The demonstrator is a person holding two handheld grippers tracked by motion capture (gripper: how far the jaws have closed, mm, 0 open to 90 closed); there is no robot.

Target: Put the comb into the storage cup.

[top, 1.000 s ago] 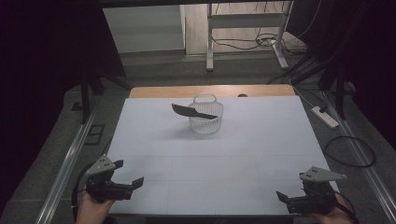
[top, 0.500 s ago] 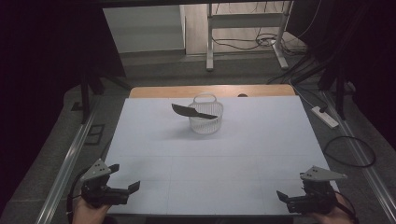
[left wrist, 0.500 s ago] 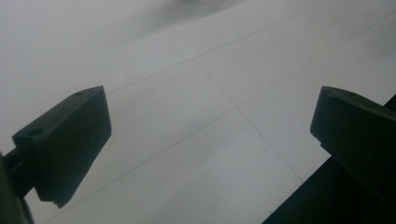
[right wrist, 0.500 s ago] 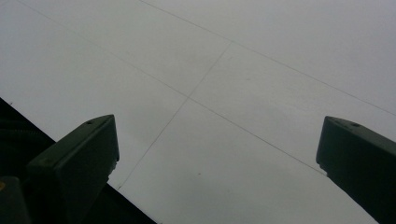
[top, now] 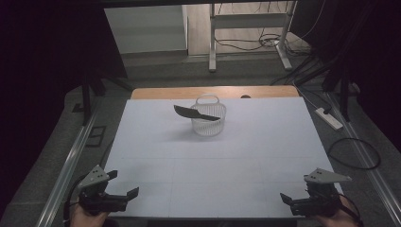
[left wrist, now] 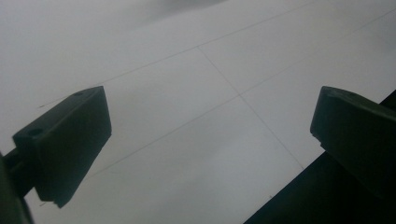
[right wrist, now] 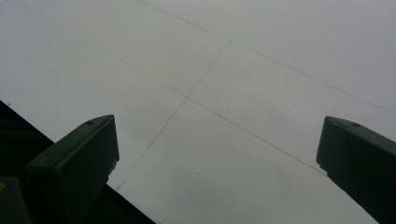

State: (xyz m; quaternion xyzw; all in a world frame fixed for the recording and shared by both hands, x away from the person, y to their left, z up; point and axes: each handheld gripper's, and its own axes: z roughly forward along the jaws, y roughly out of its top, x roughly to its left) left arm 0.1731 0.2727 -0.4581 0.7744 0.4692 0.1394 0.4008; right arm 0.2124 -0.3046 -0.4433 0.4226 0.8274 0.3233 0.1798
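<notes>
A white wire basket (top: 208,123) stands at the far middle of the white table (top: 236,156). A black knife-shaped object (top: 195,113) lies across its rim, sticking out to the left. My left gripper (top: 124,184) rests at the near left corner and is open. In the left gripper view its jaws (left wrist: 212,98) are wide apart over bare table with nothing between them. My right gripper (top: 294,195) sits at the near right corner. It is open too, and in the right gripper view its jaws (right wrist: 217,123) frame only the white surface.
A wooden strip (top: 213,91) runs along the table's far edge. Metal rails (top: 71,161) flank both sides. A power strip (top: 329,118) and cables lie on the floor at the right. A table frame (top: 246,33) stands beyond.
My left gripper has drifted slightly back toward the near left edge. The right gripper, basket and black object have not moved.
</notes>
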